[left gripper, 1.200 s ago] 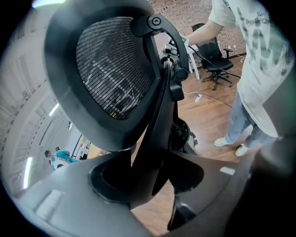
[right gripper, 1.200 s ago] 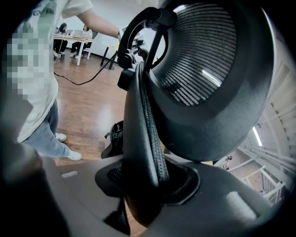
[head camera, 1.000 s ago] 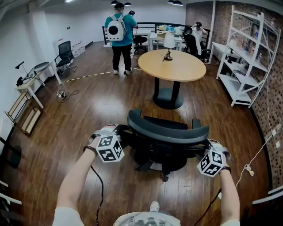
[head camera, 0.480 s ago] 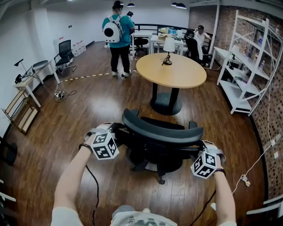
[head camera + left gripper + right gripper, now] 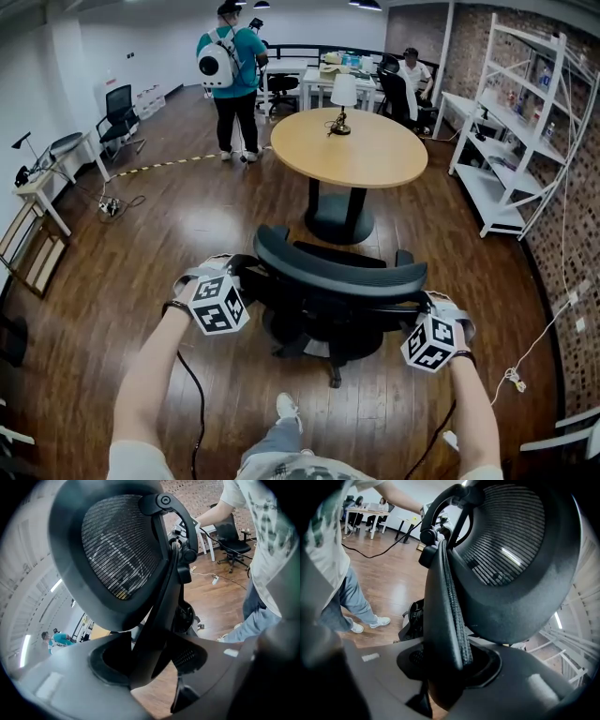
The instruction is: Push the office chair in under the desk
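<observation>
A black mesh-back office chair (image 5: pixel 337 277) stands on the wood floor, a short way in front of the round wooden desk (image 5: pixel 349 145). Its seat faces the desk's black pedestal. My left gripper (image 5: pixel 246 272) is shut on the left edge of the backrest (image 5: pixel 122 550), whose frame runs between the jaws of the left gripper (image 5: pixel 150 663). My right gripper (image 5: pixel 424 304) is shut on the right edge. In the right gripper view the padded rim of the backrest (image 5: pixel 511 550) sits between the jaws of the right gripper (image 5: pixel 445 667).
A table lamp (image 5: pixel 343 94) stands on the desk. A person with a backpack (image 5: pixel 228 70) stands beyond it at the left. White shelving (image 5: pixel 525 122) lines the right wall, with a cable (image 5: pixel 525 361) on the floor beside it. Another chair (image 5: pixel 117 108) and a small table (image 5: pixel 37 178) are at the left.
The chair and both grippers have rolled a little towards the round desk. My foot has stepped forward behind the chair. Both grips look unchanged.
</observation>
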A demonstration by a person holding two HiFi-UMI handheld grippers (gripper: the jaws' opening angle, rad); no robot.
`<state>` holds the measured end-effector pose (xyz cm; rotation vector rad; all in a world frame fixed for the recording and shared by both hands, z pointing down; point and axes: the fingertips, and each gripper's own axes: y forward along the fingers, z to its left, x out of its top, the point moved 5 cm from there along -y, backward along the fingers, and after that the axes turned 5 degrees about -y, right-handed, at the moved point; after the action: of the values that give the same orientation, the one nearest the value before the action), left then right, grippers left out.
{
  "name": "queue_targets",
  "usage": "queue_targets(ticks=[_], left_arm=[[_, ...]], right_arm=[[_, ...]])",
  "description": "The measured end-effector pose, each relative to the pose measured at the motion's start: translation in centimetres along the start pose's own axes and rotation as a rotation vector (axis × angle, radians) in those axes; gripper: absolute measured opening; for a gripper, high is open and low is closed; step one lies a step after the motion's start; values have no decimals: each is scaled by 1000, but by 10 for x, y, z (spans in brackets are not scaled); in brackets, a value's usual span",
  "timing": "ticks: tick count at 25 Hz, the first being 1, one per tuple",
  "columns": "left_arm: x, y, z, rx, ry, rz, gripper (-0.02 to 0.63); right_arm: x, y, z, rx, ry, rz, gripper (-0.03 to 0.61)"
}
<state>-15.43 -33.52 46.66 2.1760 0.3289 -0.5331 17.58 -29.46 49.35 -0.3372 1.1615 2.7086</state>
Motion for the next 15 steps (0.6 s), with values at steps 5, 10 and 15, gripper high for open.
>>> queue_targets(ticks=[5, 10, 15], left_arm=[[7, 29, 28, -15, 7, -20, 249], [21, 62, 61, -38, 20, -40, 245], [26, 90, 87, -44, 34, -62, 244]], right_arm=[[-13, 23, -27, 12, 19, 35, 141], [-33, 48, -61, -1, 35, 69, 146], [-45, 72, -88, -19, 46, 82, 150]])
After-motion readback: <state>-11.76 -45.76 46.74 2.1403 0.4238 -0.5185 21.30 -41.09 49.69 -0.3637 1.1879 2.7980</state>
